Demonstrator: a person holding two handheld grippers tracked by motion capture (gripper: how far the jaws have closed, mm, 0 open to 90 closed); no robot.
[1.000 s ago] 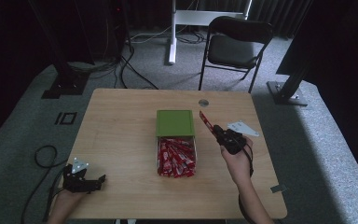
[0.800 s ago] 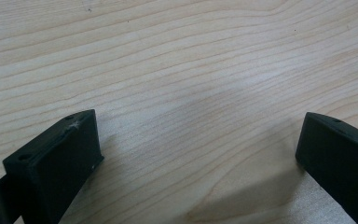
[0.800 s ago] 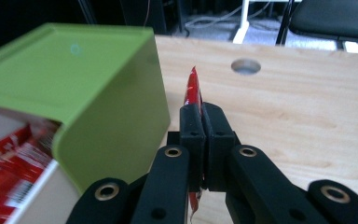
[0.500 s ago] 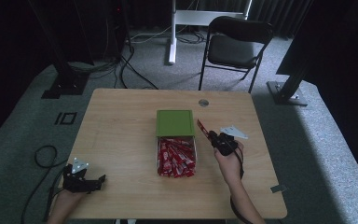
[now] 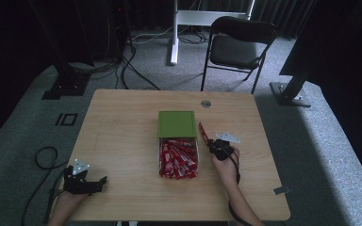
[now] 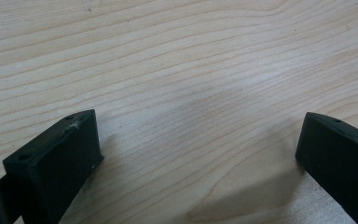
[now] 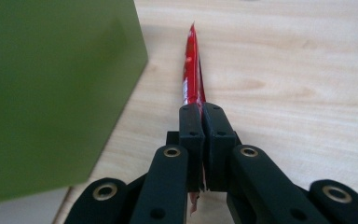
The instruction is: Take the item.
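Note:
A green box (image 5: 176, 123) stands in the middle of the wooden table (image 5: 122, 127), and a clear tray (image 5: 177, 158) of several red sachets lies just in front of it. My right gripper (image 5: 211, 145) is shut on one red sachet (image 5: 203, 133), which sticks out forward and low beside the box's right side. In the right gripper view the sachet (image 7: 193, 70) rises edge-on from the closed pads, with the green box (image 7: 51, 88) close on the left. My left gripper (image 5: 101, 181) rests at the table's near left corner, open, with bare wood between its fingers (image 6: 58, 158).
A black folding chair (image 5: 238, 47) and a white desk leg (image 5: 174, 28) stand beyond the far edge. A round cable hole (image 5: 205, 103) sits near the table's far edge. Cables trail on the floor at the left (image 5: 42, 155).
My right gripper has come down and to the left with the red sachet, ending close to the green box's right side. The left gripper has stayed put.

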